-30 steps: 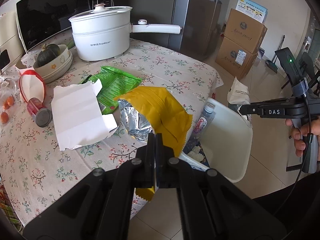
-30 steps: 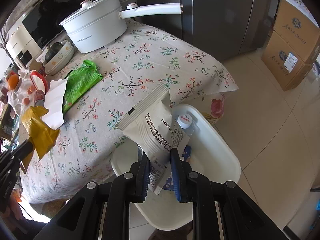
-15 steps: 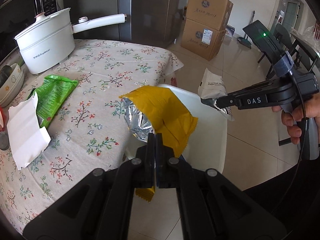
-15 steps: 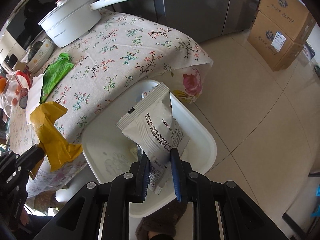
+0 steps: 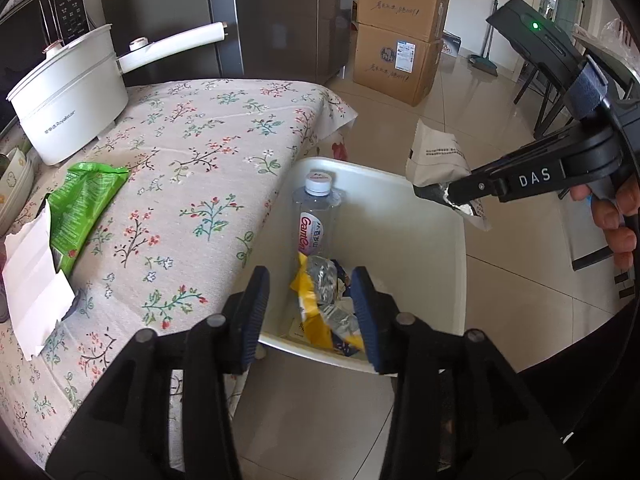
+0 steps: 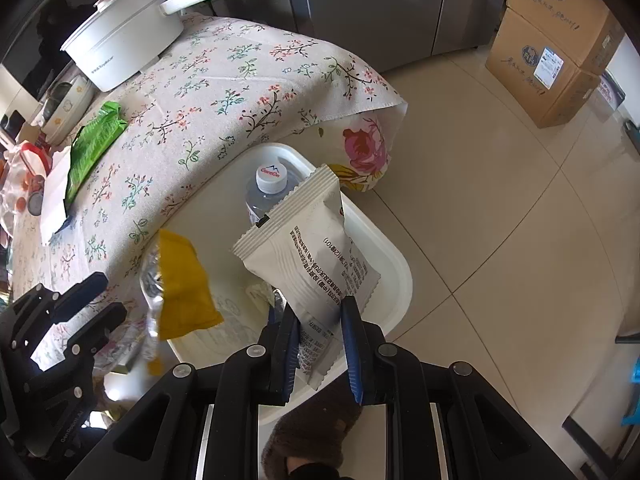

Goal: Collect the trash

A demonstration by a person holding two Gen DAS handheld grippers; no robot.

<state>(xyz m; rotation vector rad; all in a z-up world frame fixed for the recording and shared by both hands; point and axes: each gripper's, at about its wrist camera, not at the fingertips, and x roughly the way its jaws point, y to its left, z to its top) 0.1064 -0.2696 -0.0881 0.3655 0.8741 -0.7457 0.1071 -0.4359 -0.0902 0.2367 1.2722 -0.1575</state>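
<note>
Both tools were black plastic with blue finger pads [image 5: 256, 312] and silver screws; the right tool [image 5: 434, 196] bore white "DAS" lettering.

Bottle [image 6: 267, 194] base behind white packet [image 6: 316, 256]

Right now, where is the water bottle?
The water bottle stands inside the white bin on the floor, at its far end beside the table, with the yellow wrapper just in front of it in the left wrist view.
</note>
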